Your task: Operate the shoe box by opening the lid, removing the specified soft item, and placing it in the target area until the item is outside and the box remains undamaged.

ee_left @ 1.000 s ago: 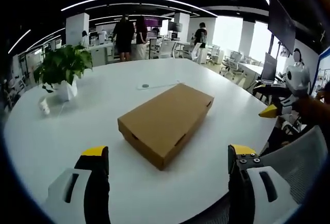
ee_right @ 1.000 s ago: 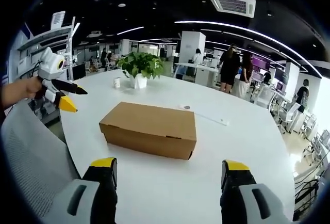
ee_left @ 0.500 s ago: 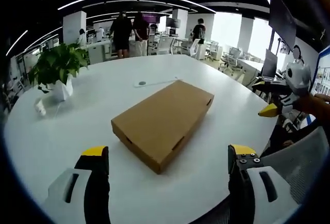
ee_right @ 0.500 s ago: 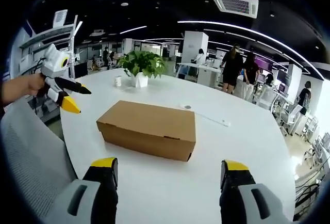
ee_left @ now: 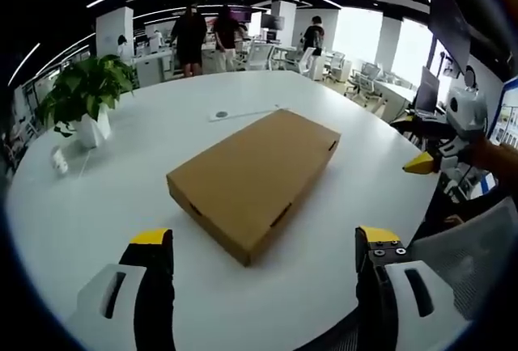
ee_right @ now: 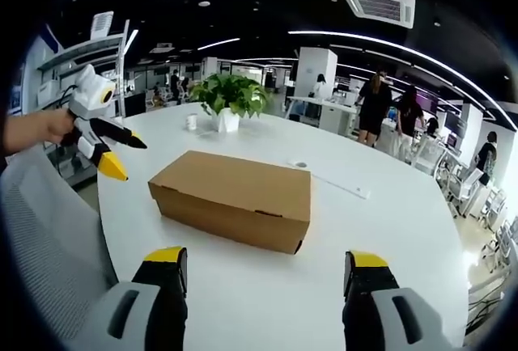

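A: What's biggest here?

B: The room: an open office with ceiling strip lights, white columns, desks and chairs, and people [ee_left: 191, 37] standing at the top of the left gripper view. Below that, a round white table [ee_left: 97, 205] takes the middle of both views.

A: And the task's thing?

B: The box [ee_left: 252, 177], plain brown cardboard, lies flat at the centre of the left gripper view with its lid down. In the right gripper view it sits just left of centre [ee_right: 235, 197]. The soft item must be inside; I cannot see it.

A: The claws?

B: The left gripper [ee_left: 263, 242] has its jaws spread wide at the bottom of its view, holding nothing, short of the box. The right gripper [ee_right: 267, 258] is likewise spread and empty, low in its own view, also apart from the box.

A: So how should the lid be opened well?

B: My judgement: the approach is under way, nothing touched yet. One claw should steady the base at a short end while the other slips a jaw under the lid's front lip and lifts gently along the hinge. Pinching the cardboard wall hard, or prying at a corner, could crease or tear it.

A: Smaller things?

B: A potted plant [ee_left: 85, 96] at the left of the left gripper view, well apart from the box; a mesh chair [ee_right: 48, 254] at lower left of the right gripper view; a thin white cable with a round puck [ee_left: 222, 114] beyond the box; a small white cup [ee_left: 57, 159] near the plant.
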A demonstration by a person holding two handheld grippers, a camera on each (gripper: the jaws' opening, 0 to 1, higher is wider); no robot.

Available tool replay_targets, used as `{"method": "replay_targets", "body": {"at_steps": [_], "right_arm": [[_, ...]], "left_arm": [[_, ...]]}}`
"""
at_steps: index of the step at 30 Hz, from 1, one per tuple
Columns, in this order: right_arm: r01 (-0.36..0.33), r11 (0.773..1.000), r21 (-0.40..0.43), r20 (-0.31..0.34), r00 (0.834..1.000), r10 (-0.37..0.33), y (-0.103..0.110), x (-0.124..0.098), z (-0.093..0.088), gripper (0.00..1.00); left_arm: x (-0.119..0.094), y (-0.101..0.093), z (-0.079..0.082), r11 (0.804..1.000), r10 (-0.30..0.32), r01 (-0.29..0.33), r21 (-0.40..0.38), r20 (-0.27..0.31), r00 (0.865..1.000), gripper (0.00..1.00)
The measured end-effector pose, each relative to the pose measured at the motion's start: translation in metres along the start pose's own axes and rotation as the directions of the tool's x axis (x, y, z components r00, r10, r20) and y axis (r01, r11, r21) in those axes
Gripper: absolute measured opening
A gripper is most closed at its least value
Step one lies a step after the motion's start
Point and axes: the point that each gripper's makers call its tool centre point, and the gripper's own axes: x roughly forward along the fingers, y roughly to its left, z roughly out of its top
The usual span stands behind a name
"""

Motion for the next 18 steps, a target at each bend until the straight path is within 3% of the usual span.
{"method": "replay_targets", "body": {"at_steps": [9, 18], "right_arm": [[-0.028, 0.999, -0.016, -0.015, 1.0, 0.028, -0.004, 0.016, 0.0, 0.78], [-0.047, 0.999, -0.022, -0.022, 0.999, 0.046, -0.011, 0.032, -0.001, 0.77]], "left_arm": [[0.012, -0.002, -0.011, 1.0, 0.013, -0.014, -0.024, -0.046, 0.999, 0.95], [0.022, 0.001, -0.012, 0.998, 0.016, -0.018, -0.058, -0.038, 0.999, 0.94]]}}
